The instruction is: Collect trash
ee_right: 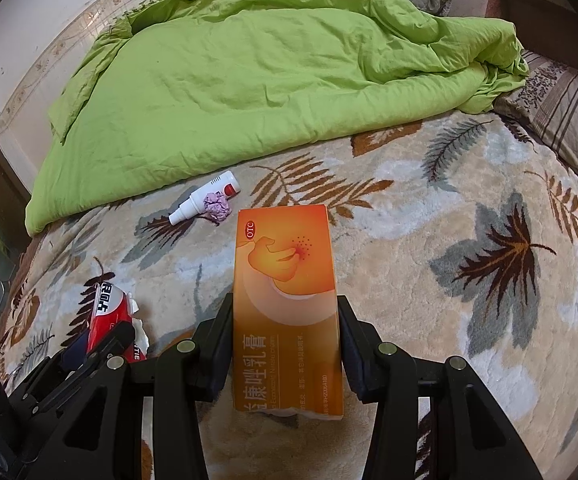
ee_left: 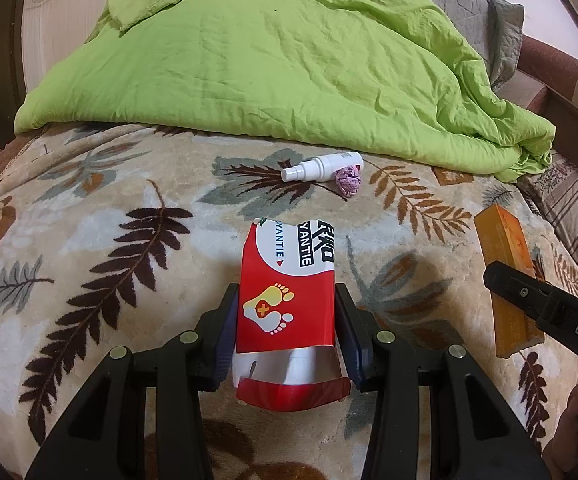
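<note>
Left wrist: left claw clamps red box, right claw clamps orange box, open blanket beyond

Torn red box, foot emblem, lying lengthwise at 6 o'clock; orange box at 3 o'clock; white spray bottle touching crumpled purple wad at 12 o'clock
</note>
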